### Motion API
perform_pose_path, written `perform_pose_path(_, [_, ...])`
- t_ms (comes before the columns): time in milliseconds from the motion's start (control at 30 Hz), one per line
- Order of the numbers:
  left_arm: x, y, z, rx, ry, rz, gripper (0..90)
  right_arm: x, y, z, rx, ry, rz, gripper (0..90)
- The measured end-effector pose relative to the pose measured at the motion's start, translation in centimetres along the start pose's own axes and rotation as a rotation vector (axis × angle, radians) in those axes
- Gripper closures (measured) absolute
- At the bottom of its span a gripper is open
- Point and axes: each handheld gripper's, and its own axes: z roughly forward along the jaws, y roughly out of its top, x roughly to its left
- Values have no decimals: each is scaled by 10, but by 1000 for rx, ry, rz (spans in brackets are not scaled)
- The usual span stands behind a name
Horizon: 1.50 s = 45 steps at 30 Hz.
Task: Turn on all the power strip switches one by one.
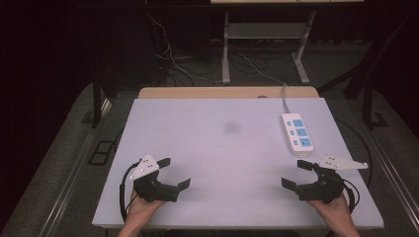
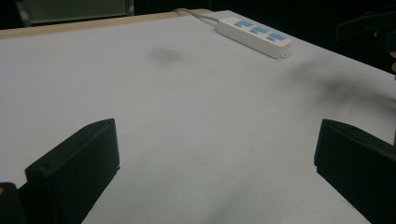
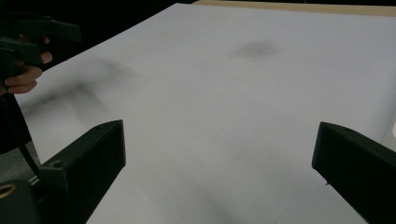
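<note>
In the high view, the person's forearms are being cut off by the bottom edge. The left gripper (image 1: 174, 173) and the right gripper (image 1: 297, 174) are hovering near the desk's (image 1: 207, 148) front edge, well apart, each with jaws spread wide and holding nothing. A white power strip (image 1: 298, 133) with blue sockets is lying at the desk's far right, nearest the right gripper, its grey cord running off the back edge.

In the left gripper view, the strip (image 2: 254, 36) is lying far off at upper right; the other gripper is partly cropped at the right edge.

In the right gripper view, the left hand (image 3: 23, 70) is showing dimly, cut off at the left edge.
</note>
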Motion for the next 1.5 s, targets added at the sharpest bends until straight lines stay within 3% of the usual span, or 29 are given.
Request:
perform_pose_path(433, [4,-1,1,8,-10,-18,0,2,0,1,34,19,4,28])
perform_pose_path(867, [-1,-3,5,24,-22,-8,0,1,1,1,59,17,10,29])
perform_pose_path(1500, [1,-4,3,26,-9,-19,0,1,18,-1,153,16,-6,29])
